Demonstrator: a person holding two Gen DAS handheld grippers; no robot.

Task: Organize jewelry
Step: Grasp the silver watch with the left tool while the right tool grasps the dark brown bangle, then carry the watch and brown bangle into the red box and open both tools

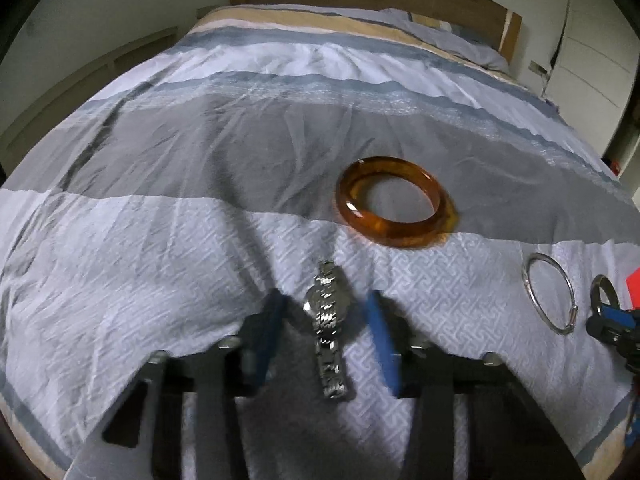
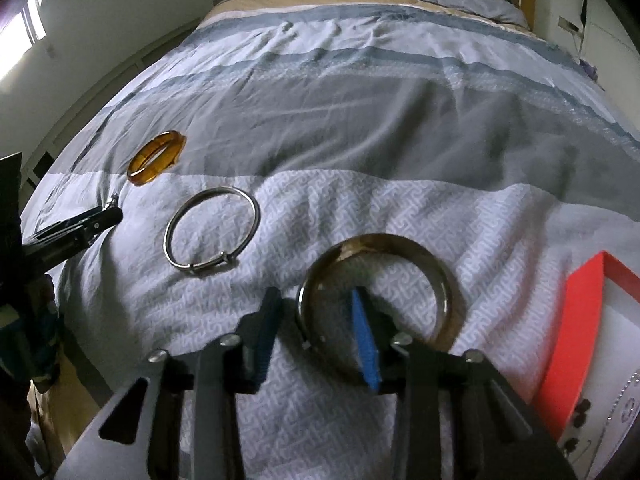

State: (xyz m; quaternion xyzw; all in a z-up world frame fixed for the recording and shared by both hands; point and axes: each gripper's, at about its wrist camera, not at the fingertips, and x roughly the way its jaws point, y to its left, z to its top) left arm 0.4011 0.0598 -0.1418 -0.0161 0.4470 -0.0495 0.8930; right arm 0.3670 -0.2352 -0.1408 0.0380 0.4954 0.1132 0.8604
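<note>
On the striped bed cover (image 1: 168,248), the left gripper (image 1: 326,312) sits low with its fingers (image 1: 266,328) spread wide on either side of a steel watch (image 1: 329,332), which lies stretched out lengthwise between them; whether either pad touches the band cannot be told, and motion blur softens the watch's face. Beyond it, on the border of the grey and pale stripes, rests an amber bangle (image 1: 394,202), flat and apart from everything else. Further right lies a thin silver bangle (image 1: 550,294), its clasp nearest the camera.

Right of that, the right gripper (image 2: 316,314) has its fingers (image 2: 362,332) parted at a middling width and straddling the near-left rim of a dark bangle (image 2: 380,304): the blue right pad stands inside the ring, the left pad outside it. The pads do not visibly press on the rim. In the left wrist view this bangle and the gripper tips are cut off by the frame edge.

At far right stands a red box (image 2: 576,328) with a pale interior, partly out of frame. Small dark items and a thin beaded chain (image 2: 624,396) lie near its closest corner, too distorted to identify or to place inside or beside it.
</note>
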